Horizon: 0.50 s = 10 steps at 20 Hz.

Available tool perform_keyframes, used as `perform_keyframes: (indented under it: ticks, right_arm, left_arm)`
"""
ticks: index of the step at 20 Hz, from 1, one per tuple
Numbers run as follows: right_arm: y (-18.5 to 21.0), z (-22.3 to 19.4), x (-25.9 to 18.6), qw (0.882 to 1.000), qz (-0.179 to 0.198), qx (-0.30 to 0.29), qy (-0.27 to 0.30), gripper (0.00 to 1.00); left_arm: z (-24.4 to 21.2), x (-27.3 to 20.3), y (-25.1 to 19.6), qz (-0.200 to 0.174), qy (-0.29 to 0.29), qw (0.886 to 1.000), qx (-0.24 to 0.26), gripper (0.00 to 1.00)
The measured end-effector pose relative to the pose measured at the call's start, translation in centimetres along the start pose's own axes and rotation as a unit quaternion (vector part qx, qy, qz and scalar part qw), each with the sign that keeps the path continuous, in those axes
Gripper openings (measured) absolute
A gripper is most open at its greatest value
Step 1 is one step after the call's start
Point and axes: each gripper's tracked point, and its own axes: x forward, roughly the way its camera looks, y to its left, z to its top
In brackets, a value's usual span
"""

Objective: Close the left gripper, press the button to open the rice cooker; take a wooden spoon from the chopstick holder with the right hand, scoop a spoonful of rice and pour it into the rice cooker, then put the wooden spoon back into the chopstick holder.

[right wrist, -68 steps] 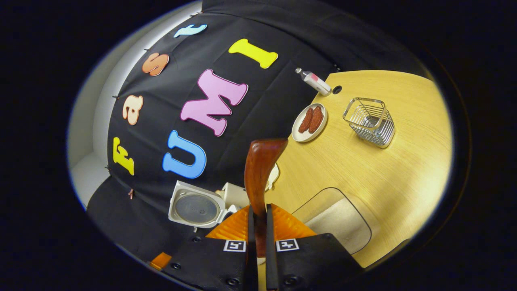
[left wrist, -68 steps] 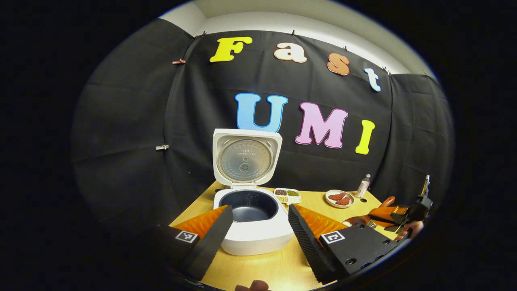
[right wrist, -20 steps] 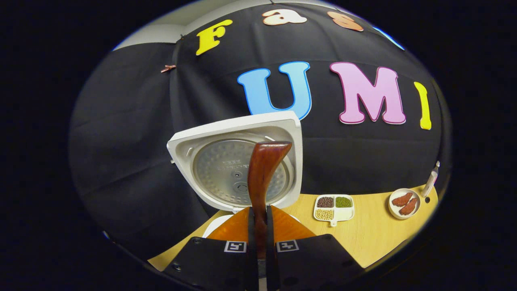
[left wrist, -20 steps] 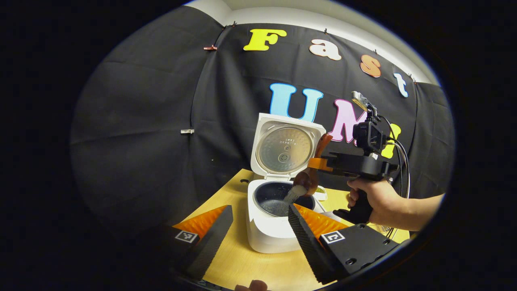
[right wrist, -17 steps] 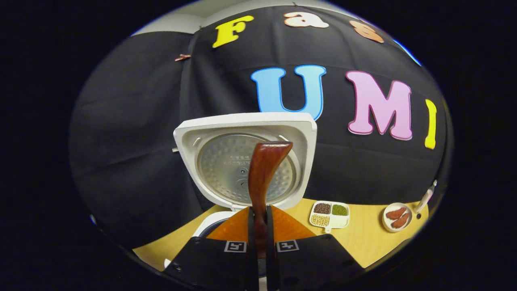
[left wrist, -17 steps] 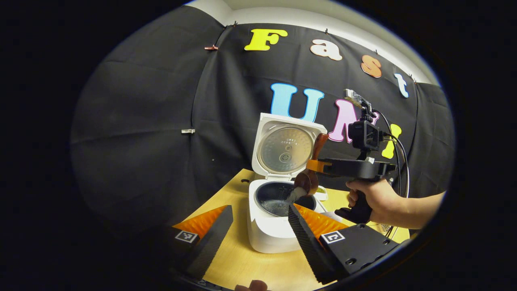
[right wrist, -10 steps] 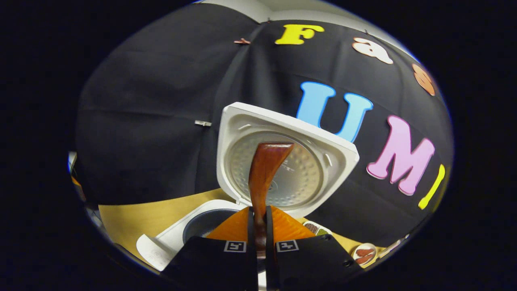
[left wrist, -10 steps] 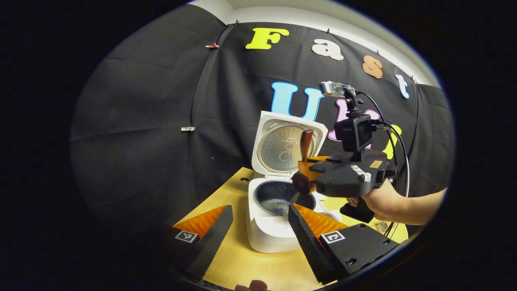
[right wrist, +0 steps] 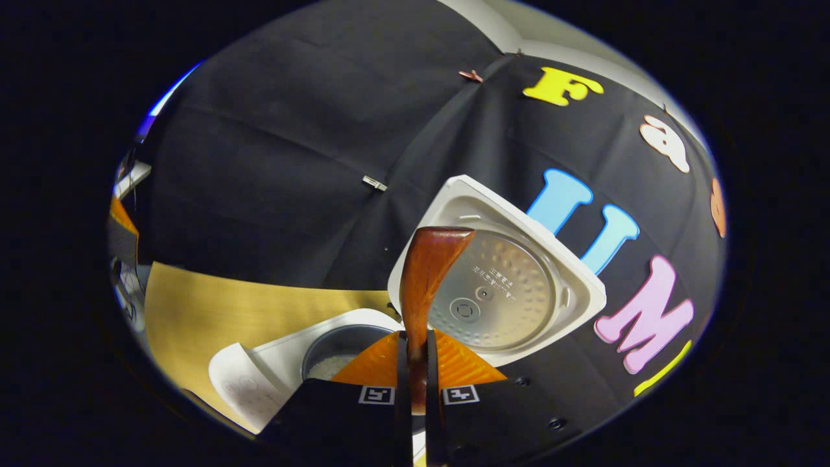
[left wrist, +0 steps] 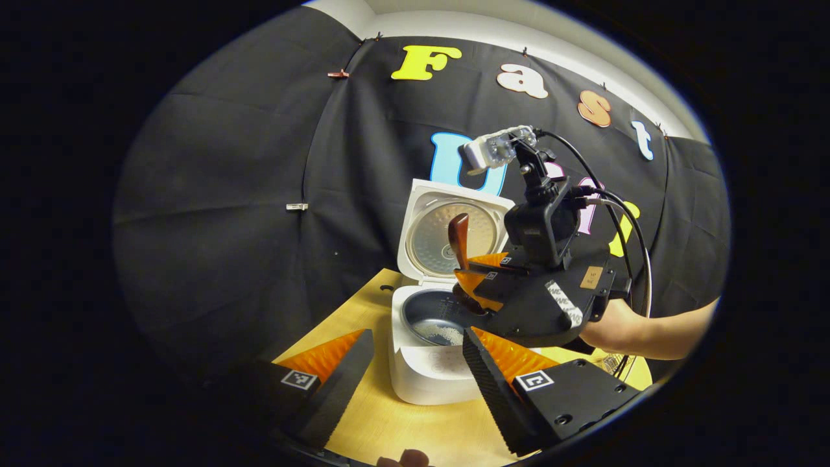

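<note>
The right tongs (right wrist: pixel 415 363), clamped on the wooden spoon (right wrist: pixel 425 272), are tipping it over the open rice cooker (left wrist: pixel 428 363), ideally until emptied, while the left tongs (left wrist: pixel 415 376) are waiting apart.

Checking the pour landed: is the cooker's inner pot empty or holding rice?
Holding rice: white grains lie on the floor of the inner pot under the raised lid.
</note>
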Motion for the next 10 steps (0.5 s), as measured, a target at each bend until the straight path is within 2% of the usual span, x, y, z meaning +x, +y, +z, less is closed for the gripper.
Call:
perform_keyframes:
  ticks: [2, 6, 8, 10]
  right_arm:
    - [-1.6, -0.5, 0.0, 0.994, -0.019, 0.104, 0.015, 0.12]
    - [-5.1, -2.0, -0.7, 0.965, -0.051, 0.257, 0.028, 0.12]
    - [-5.9, -2.2, -1.6, 0.935, -0.058, 0.349, 0.021, 0.09]
    - [-7.4, -2.5, -2.6, 0.894, -0.067, 0.443, 0.010, 0.12]
  left_arm:
    - [0.0, -0.3, -0.1, 0.001, 0.000, 1.000, 0.003, 0.95]
    - [0.2, -1.0, -0.7, -0.003, -0.003, 1.000, 0.003, 0.95]
    - [0.2, -1.3, -0.9, -0.002, -0.005, 1.000, 0.010, 0.95]
    - [0.1, -1.7, -1.3, -0.003, -0.004, 1.000, 0.013, 0.95]
